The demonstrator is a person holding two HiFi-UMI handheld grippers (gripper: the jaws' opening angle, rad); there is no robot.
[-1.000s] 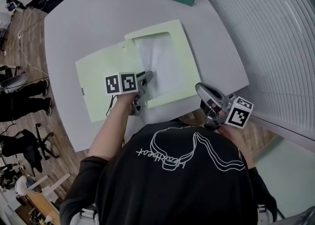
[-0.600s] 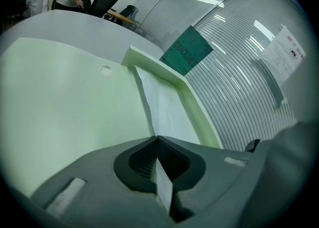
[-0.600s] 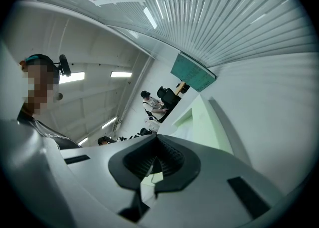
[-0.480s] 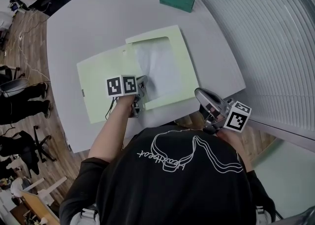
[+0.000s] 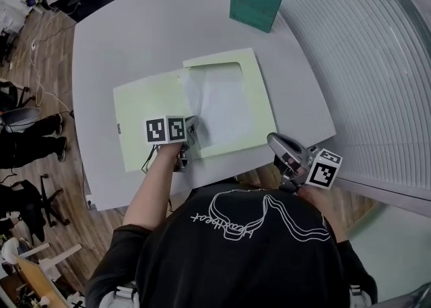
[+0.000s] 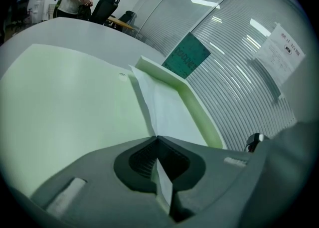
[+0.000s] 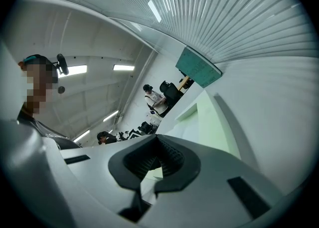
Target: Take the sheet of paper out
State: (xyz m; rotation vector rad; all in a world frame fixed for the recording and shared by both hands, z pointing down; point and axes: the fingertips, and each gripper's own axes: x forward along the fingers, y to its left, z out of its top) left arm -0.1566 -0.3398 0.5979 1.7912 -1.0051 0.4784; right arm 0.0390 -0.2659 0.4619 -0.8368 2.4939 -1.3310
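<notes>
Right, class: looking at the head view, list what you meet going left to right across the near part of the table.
From the left: open folder cover → left gripper → sheet of paper → right gripper. The book is left out because it overlaps others across the width.

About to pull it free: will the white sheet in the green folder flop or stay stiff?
Probably floppy: the sheet of paper looks thin, pinched at one edge by the left gripper. Likely light, and may drag against the folder pocket around it.
</notes>
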